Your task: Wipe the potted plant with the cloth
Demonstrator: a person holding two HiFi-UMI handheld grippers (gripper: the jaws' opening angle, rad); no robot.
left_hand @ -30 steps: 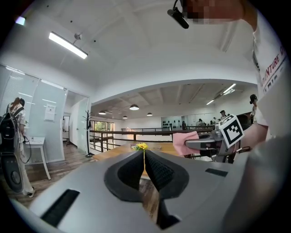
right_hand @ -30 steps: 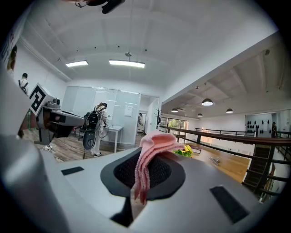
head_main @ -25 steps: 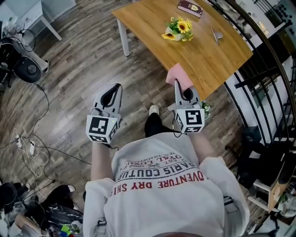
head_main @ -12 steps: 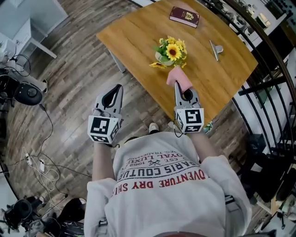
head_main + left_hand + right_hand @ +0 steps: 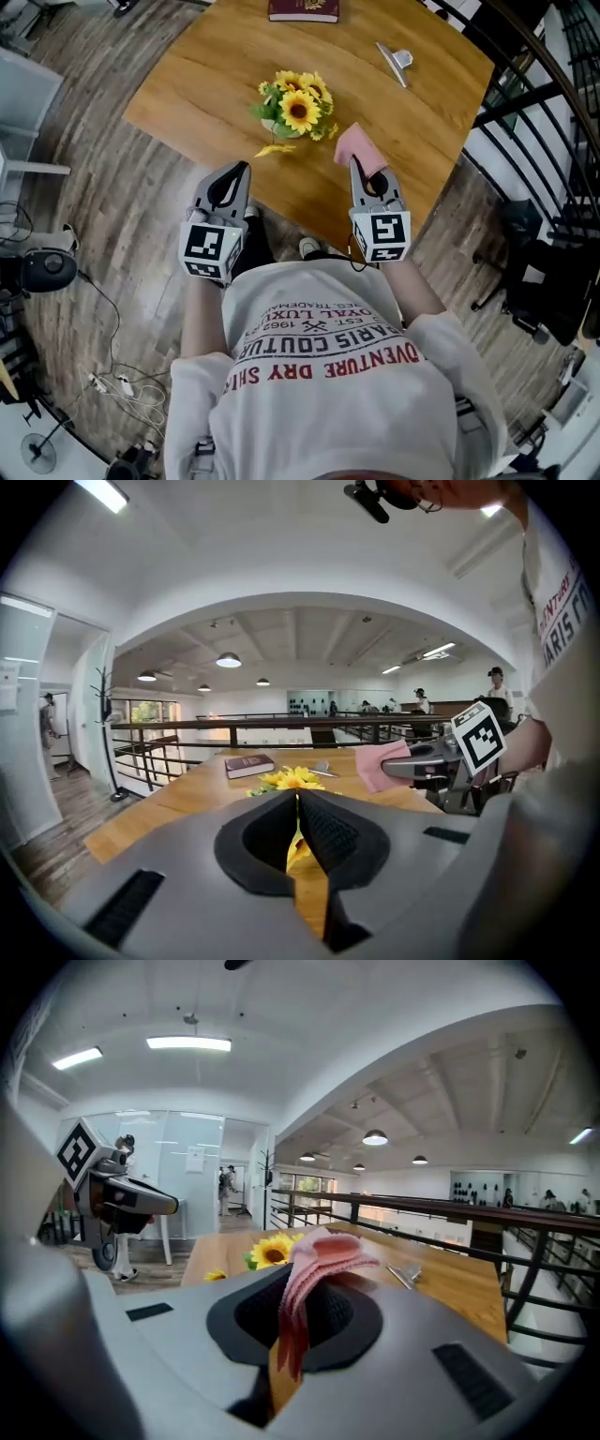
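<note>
Head view, right gripper (image 5: 356,167) clamping cloth (image 5: 362,148), left gripper (image 5: 243,171) alongside

You're in a pale grey short-sleeve T-shirt (image 5: 328,394) w/ red and dark block lettering across the front, plus dark trousers (image 5: 253,258) and a white shoe (image 5: 309,247). Your left tool (image 5: 240,172) and right tool (image 5: 358,171) match: matte grey moulded shells tapering to a blunt nose, w/ an oval cut-out on top. Each carries a white cube w/ black square markers at the rear: left cube (image 5: 210,251), right cube (image 5: 382,236). Seen close, the pads (image 5: 326,832) are black ribbed rubber in a black teardrop recess, w/ dark rectangular slots either side.
</note>
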